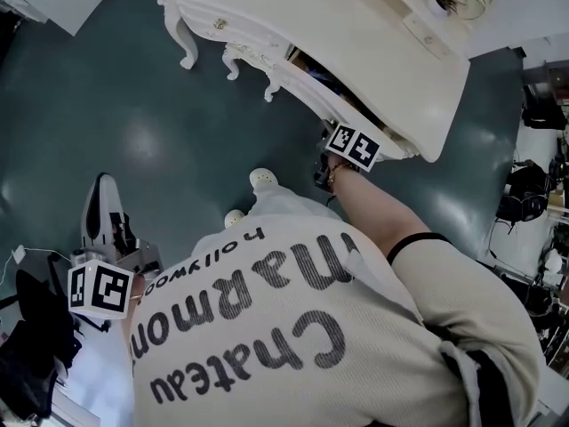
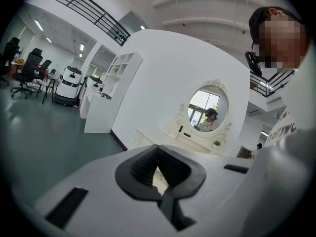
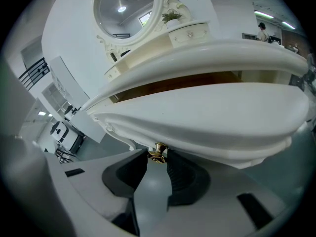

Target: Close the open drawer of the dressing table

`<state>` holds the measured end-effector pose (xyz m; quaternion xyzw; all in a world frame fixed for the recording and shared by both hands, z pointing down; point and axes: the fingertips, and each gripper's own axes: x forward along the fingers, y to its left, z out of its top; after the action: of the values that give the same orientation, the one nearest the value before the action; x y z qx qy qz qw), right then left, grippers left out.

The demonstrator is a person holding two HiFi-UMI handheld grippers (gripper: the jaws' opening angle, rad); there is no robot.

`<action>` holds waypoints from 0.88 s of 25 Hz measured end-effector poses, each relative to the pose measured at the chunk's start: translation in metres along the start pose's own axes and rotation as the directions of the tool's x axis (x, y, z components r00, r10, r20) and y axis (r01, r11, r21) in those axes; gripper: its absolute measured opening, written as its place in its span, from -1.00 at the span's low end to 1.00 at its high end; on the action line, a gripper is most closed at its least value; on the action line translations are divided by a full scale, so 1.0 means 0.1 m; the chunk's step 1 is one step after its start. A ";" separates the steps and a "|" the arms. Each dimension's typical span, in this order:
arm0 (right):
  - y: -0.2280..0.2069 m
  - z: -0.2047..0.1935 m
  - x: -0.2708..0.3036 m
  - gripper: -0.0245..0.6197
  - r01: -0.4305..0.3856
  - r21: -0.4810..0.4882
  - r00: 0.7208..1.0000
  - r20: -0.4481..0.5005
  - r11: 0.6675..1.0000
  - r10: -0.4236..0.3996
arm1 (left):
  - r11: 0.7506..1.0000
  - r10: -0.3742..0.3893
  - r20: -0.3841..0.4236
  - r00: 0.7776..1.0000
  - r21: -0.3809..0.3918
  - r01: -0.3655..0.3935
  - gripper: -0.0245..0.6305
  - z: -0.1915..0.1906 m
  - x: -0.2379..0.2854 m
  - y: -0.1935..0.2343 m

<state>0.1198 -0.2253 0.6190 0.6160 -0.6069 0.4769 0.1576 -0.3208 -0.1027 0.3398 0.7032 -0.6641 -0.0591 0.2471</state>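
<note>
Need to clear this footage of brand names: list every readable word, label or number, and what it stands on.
"Chateau": back of the shirt, upside down in the head view.
"Marmon": shirt, next line; its end is hidden.
"hollywoo": shirt, smaller print; its end is hidden.
Shirt print in the left gripper view: cut off, unreadable.
Square markers only, no words: left cube, right cube.
No text on the dressing table.

Office chairs (image 2: 28, 69) are seen at the left of the frame; a white shelving unit (image 2: 112, 85) is set on the teal floor (image 2: 44, 147).
</note>
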 end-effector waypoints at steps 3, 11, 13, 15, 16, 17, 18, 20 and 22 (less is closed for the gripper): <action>-0.01 0.02 0.01 -0.48 0.007 -0.012 1.000 0.004 1.000 -0.007 | 1.000 -0.002 0.001 1.000 0.006 0.002 -0.91 0.00 0.03 -0.03; -0.04 0.10 0.04 -0.48 0.027 -0.042 1.000 0.009 0.999 -0.027 | 1.000 -0.004 0.018 1.000 -0.009 0.004 -0.91 0.04 0.12 -0.08; -0.04 0.12 0.07 -0.48 0.033 -0.049 0.999 0.011 0.998 -0.033 | 1.000 -0.011 0.021 1.000 -0.006 0.012 -0.91 0.07 0.18 -0.10; -0.04 0.15 0.11 -0.48 0.037 -0.053 0.999 0.010 0.998 -0.037 | 1.000 -0.017 0.023 1.000 -0.004 0.018 -0.91 0.08 0.25 -0.10; -0.04 0.16 0.12 -0.48 0.039 -0.055 0.999 0.009 0.998 -0.038 | 1.000 -0.019 0.023 1.000 -0.003 0.019 -0.91 0.08 0.27 -0.11; -0.05 0.16 0.12 -0.48 0.040 -0.057 0.999 0.010 0.998 -0.039 | 1.000 -0.019 0.023 1.000 -0.002 0.019 -0.91 0.08 0.28 -0.11; -0.06 0.17 0.12 -0.48 0.040 -0.057 0.999 0.010 0.998 -0.040 | 1.000 -0.018 0.024 1.000 -0.002 0.018 -0.91 0.08 0.27 -0.11; -0.07 0.17 0.10 -0.48 0.041 -0.059 0.999 0.012 0.997 -0.040 | 1.000 -0.016 0.026 1.000 -0.003 0.016 -0.91 0.09 0.26 -0.12; -0.07 0.19 0.10 -0.48 0.041 -0.061 0.999 0.013 0.997 -0.040 | 1.000 -0.014 0.027 1.000 -0.004 0.014 -0.91 0.09 0.26 -0.12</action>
<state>0.1315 -0.2445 0.6204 0.6258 -0.6096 0.4510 0.1826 -0.3112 -0.1303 0.3331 0.7066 -0.6622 -0.0718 0.2390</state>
